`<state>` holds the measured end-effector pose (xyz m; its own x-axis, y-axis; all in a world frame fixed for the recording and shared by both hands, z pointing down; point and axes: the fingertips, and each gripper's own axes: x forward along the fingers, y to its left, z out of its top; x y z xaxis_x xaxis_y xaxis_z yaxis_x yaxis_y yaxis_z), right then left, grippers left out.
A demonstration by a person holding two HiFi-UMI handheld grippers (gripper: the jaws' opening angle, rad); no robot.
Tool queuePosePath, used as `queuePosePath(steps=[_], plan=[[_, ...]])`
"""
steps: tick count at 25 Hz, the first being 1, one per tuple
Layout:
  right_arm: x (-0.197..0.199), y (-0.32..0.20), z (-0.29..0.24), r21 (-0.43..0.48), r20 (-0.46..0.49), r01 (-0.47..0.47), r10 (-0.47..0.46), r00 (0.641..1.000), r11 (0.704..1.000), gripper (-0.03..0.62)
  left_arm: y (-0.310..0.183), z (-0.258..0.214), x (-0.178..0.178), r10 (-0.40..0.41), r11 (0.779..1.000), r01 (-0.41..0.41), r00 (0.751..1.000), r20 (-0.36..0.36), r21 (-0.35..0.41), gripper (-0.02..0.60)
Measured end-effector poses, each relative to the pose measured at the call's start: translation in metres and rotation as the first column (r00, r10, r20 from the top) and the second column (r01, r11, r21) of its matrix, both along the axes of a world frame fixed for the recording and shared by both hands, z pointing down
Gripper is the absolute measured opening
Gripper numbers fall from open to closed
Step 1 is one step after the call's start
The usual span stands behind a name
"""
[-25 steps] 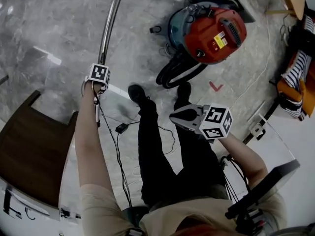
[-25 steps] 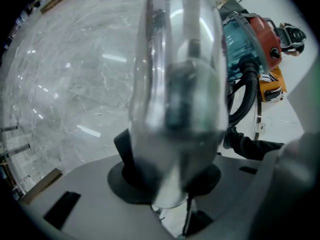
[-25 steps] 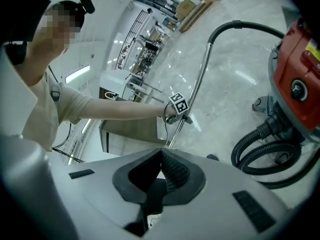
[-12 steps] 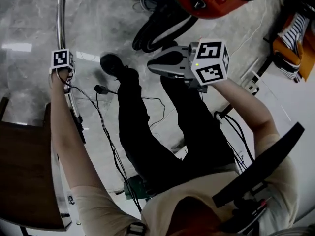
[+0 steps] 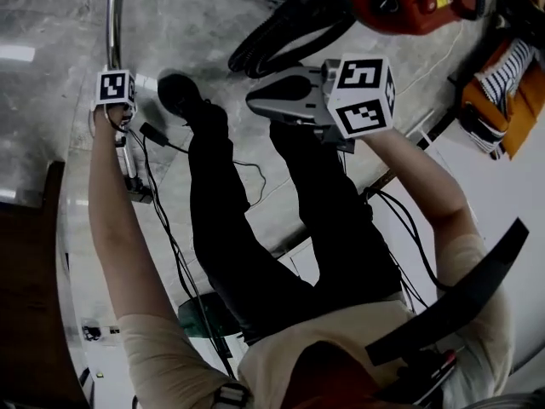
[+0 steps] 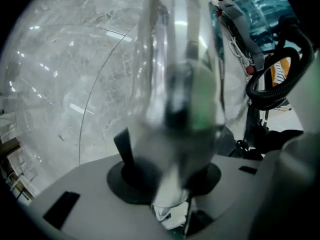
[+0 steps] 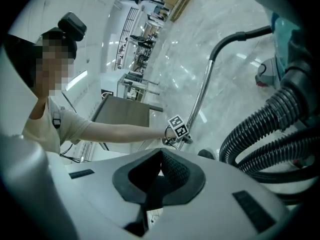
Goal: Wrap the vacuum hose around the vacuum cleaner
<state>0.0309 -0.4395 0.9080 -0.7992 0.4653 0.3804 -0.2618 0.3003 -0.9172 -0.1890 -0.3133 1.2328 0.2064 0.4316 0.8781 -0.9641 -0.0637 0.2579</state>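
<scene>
Off to the left, the left gripper (image 5: pixel 114 79) is clamped round the metal wand (image 5: pixel 112 15), the right gripper (image 5: pixel 254 100) is pinched closed on nothing, and beyond it the black hose (image 5: pixel 285 32) lies looped beside the red vacuum (image 5: pixel 409 2).

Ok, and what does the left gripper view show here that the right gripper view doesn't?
Only the left gripper view: a blurred close-up of the left gripper with its jaws closed on the metal tube, plus an orange striped item seen past the hose.
Only the right gripper view: the right gripper with jaws together and nothing between them, the person's outstretched arm reaching to that tube, and a brown table.
Both: the metal tube, the black ribbed hose and the marble floor.
</scene>
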Motion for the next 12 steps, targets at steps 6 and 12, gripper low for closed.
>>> queuePosePath(steps=[6,12], plan=[[0.015,-0.003,0.016,0.002,-0.046,-0.036,0.037,0.998,0.999,0.005,0.003,0.023,0.024,-0.002,1.000,0.003,1.000,-0.026,0.024,0.152],[0.010,0.007,0.027,0.001,-0.043,-0.008,0.008,0.999,1.000,0.005,0.016,0.038,0.024,0.039,0.999,-0.038,0.999,-0.030,0.033,0.154]])
